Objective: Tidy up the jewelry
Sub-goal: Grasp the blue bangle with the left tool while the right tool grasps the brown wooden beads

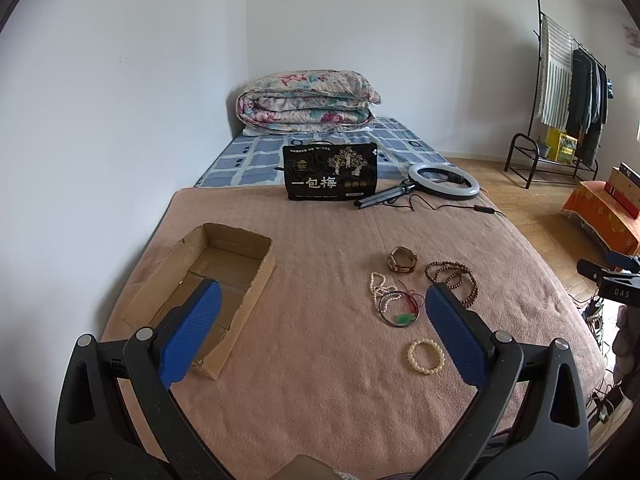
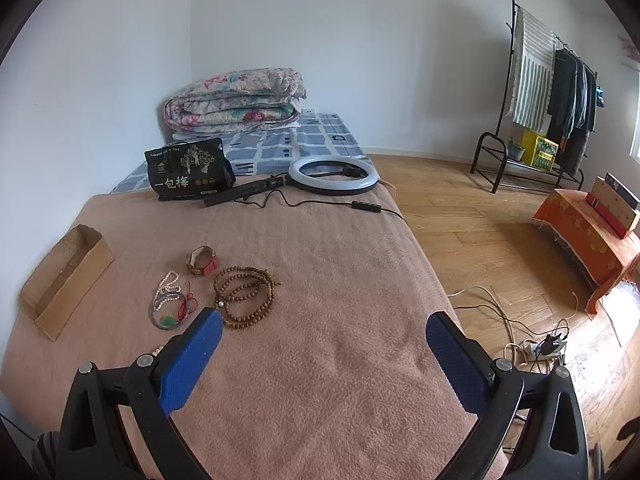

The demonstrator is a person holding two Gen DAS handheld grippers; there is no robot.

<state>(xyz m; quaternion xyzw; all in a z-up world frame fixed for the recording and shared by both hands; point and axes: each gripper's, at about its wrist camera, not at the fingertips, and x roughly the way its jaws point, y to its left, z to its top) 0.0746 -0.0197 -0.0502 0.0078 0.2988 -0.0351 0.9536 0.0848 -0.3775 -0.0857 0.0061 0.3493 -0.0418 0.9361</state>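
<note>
Left wrist view gives me the whole layout on the pink blanket: the open cardboard box sits to the left, with nothing I can see inside it, and the jewelry lies in a loose cluster well apart from it on the right. Both my tongs, the left gripper and the right gripper, hang wide open above the bed with nothing between the blue pads.

Largest is the long wooden bead strand, coiled in several loops; I judge it light but floppy, so I would pinch a bunched section of loops rather than one bead. Next, the leather cuff stands on edge, fairly stiff, and its wall looks easy to grip. The tangle of white pearl strand, thin bangle and red cord with a green pendant will probably drag together; a slow lift is wise. The cream bead bracelet lies alone, smooth, possibly slippery, so I would clamp across its ring.
</note>
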